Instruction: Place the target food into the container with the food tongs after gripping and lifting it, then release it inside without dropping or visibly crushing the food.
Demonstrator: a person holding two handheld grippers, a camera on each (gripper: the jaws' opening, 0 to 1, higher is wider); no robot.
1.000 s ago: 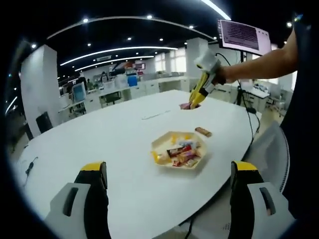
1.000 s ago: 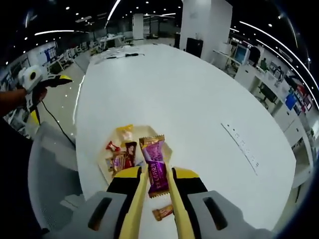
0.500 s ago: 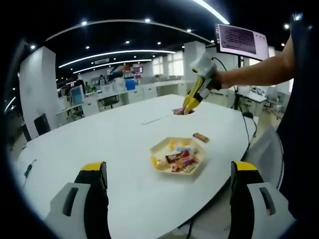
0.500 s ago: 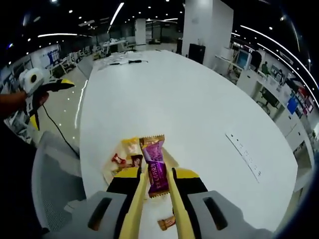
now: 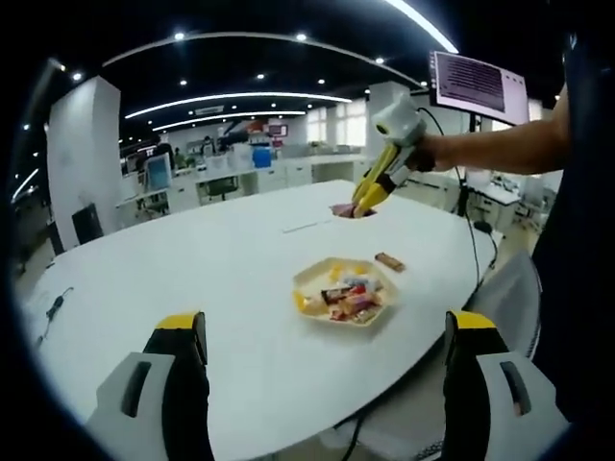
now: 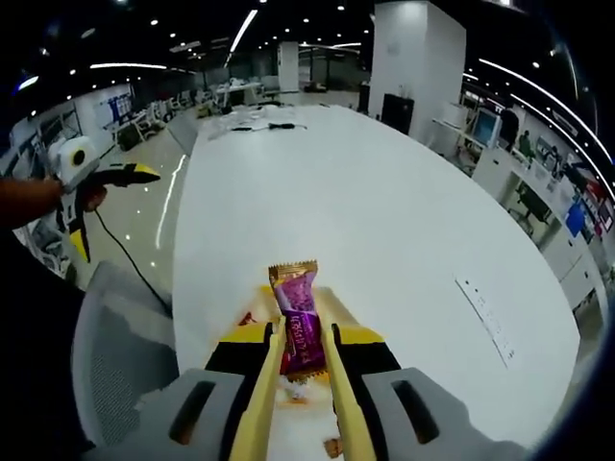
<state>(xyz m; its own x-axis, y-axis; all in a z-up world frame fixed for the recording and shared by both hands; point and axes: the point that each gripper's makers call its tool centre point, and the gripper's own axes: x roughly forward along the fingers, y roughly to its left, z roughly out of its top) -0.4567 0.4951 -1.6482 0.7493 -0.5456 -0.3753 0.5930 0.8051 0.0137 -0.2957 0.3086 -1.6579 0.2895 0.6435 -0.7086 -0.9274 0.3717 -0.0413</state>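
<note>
Two grippers in play, one tray, one purple snack bar up in the air. In the right gripper view, the right gripper (image 6: 300,370) has its yellow tongs closed tight on the purple bar (image 6: 296,317), which stands upright between them, its gold crimped end on top, wrapper looking unsquashed. It hangs above the pale tray (image 6: 327,303), whose edge peeks out just behind the bar. Over in the left gripper view, that same right gripper (image 5: 370,197) is held high over the far side of the white table (image 5: 192,288), a bit of the purple bar (image 5: 343,208) showing at its tips, well above and beyond the tray (image 5: 312,279). One six-sided tray, and inside it a heap of wrapped sweets (image 5: 348,296), red, yellow and white, too small to count. One lone brown bar (image 5: 388,260) lies on the table just beside the tray. The left gripper (image 5: 322,384) hangs back at the near edge with its jaws wide apart, holding nothing. In the right gripper view it appears at far left (image 6: 130,174), in a hand (image 6: 91,197).
</note>
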